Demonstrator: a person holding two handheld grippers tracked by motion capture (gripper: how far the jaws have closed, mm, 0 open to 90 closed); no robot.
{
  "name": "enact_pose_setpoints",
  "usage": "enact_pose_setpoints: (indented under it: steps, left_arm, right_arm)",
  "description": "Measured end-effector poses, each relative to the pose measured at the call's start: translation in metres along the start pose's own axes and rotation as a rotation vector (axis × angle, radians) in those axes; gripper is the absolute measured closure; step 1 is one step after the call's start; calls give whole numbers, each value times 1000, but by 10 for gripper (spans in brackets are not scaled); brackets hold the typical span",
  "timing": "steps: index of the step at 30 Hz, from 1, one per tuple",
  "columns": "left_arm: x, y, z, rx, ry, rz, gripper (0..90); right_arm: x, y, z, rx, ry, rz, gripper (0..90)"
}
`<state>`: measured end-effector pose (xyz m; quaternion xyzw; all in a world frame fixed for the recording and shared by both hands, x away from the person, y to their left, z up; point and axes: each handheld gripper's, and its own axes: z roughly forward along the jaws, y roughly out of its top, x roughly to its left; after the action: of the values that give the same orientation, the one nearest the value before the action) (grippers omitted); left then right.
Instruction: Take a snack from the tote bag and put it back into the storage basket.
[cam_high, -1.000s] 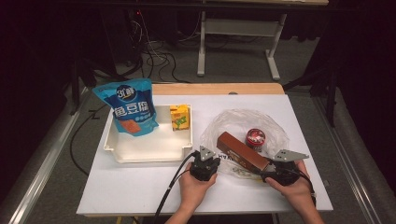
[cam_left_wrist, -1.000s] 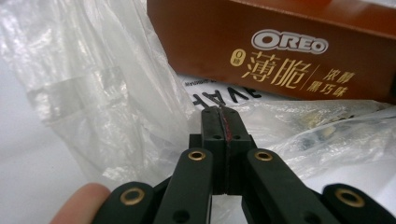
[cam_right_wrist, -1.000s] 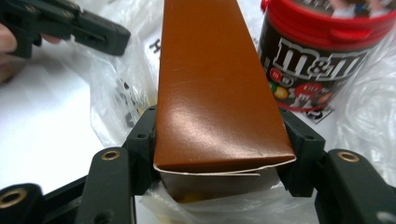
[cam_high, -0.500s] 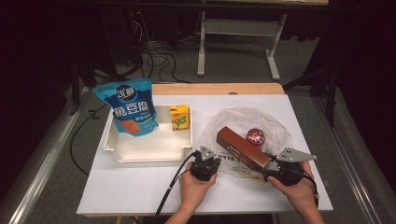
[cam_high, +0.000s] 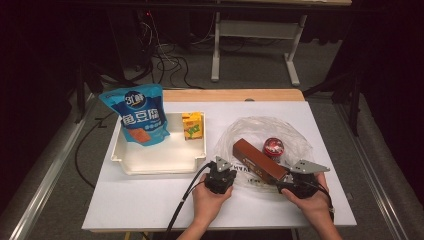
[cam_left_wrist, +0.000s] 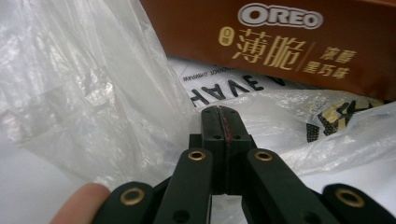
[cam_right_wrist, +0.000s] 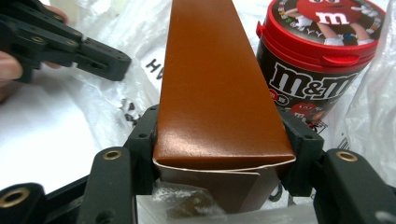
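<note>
Two grippers working one plastic bag (cam_high: 260, 135) on the counter (cam_high: 150, 200). Far left: white tray (cam_high: 160, 157) holding blue pouch (cam_high: 137, 117) and yellow carton (cam_high: 192, 125), untouched. Left gripper (cam_left_wrist: 222, 122): jaws clenched, seemingly pinching bag film at the near edge. Right gripper (cam_right_wrist: 219, 140): jaws grasping brown Oreo box (cam_right_wrist: 215, 88) by its near end, box lying in the bag mouth beside M&M's tub (cam_right_wrist: 313, 60). Likely step: pulling the box out. Next: hold bag down, draw box clear, move it toward tray.
</note>
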<state>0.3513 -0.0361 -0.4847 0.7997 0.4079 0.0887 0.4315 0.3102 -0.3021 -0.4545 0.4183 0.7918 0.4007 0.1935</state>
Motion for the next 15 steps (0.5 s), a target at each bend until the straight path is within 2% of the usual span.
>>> enact_pose_setpoints:
  steps: [5,8,9,10,12,15]
  left_arm:
    - [0,0,0,0,-4,-3,900]
    - [1,0,0,-1,-6,-5,900]
    - [1,0,0,-1,-8,-7,900]
    - [1,0,0,-2,-9,-8,900]
    - [1,0,0,-2,-9,-8,900]
    - [1,0,0,-4,-9,-8,900]
  right_arm:
    - [1,-10,9,2,20,12,422]
    - [-1,-9,3,-17,62,36,282]
    - [-2,-8,-1,-12,55,37,264]
    - [-1,-9,-7,-13,37,34,264]
    - [-1,-11,-17,-28,27,24,286]
    - [-2,-16,-34,-60,27,33,393]
